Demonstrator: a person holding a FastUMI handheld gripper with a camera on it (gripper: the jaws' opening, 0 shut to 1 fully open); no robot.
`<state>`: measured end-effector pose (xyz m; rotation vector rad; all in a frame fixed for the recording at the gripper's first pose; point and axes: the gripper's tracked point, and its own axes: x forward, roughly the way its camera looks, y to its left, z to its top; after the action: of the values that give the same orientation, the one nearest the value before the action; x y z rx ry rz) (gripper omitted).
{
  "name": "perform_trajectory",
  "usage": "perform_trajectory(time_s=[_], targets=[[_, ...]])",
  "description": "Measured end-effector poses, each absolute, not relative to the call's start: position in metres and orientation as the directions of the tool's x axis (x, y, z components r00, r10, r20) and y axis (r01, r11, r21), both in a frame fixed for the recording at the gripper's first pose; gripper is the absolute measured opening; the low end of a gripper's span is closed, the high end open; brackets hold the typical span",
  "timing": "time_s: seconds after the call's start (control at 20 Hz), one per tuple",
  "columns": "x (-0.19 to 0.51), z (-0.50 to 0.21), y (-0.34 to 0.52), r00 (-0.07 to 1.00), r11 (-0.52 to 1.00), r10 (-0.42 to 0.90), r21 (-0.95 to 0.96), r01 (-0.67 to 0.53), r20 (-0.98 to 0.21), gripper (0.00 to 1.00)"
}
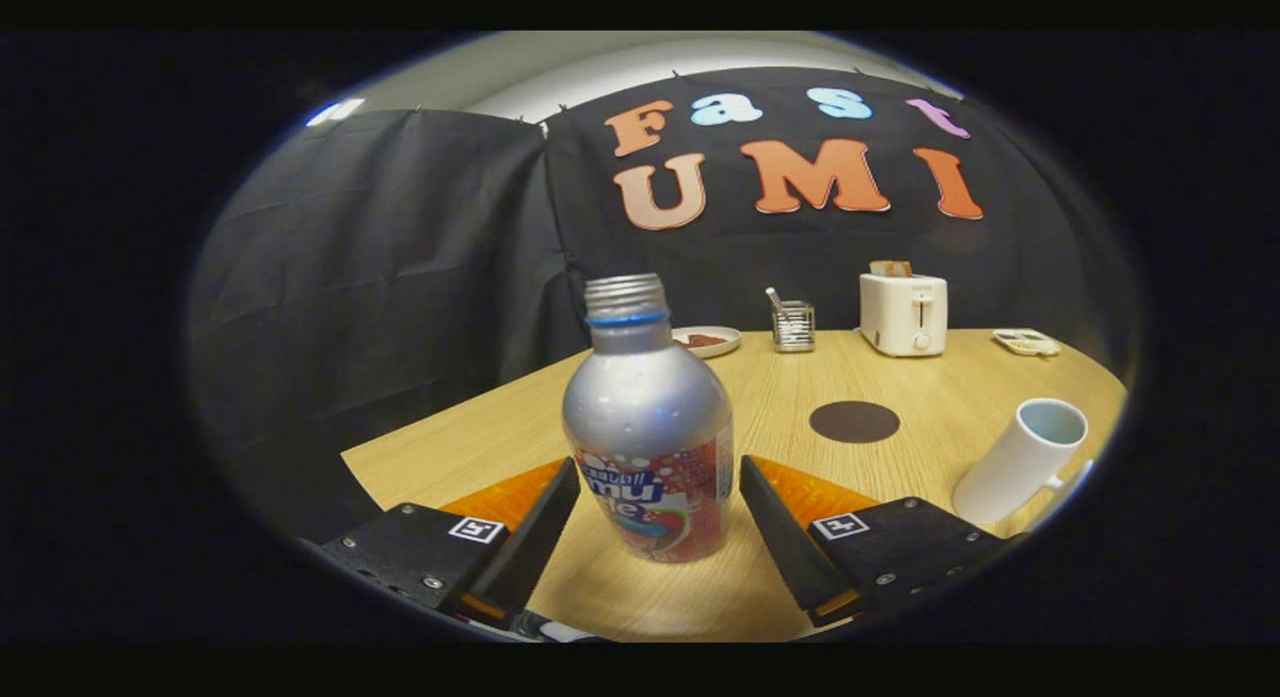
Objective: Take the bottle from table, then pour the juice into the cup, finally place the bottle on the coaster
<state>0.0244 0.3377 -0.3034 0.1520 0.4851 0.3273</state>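
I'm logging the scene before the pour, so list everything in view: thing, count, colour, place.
bottle: one, silver with a red label, cap off, upright on the table between the fingers
cup: one, white, beyond the right finger
coaster: one, dark brown, round, beyond the bottle
table: one, light wood
plate: one, white, behind the bottle at the far edge
wire holder: one, metal, beside the plate
toaster: one, white, far edge
small tray: one, pale, beside the toaster
gripper: one, black fingers with orange, open, either side of the bottle, gaps showing
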Motion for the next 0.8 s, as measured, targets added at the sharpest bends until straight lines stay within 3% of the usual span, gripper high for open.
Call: perform_trajectory(time_s=[0.25,0.8], targets=[[0.026,-0.302,0.330,0.828,0.933,0.329,0.290,-0.212,-0.454,0.82],[0.027,-0.289,0.299,0.856,0.867,0.315,0.491,-0.084,-0.410,0.80]])
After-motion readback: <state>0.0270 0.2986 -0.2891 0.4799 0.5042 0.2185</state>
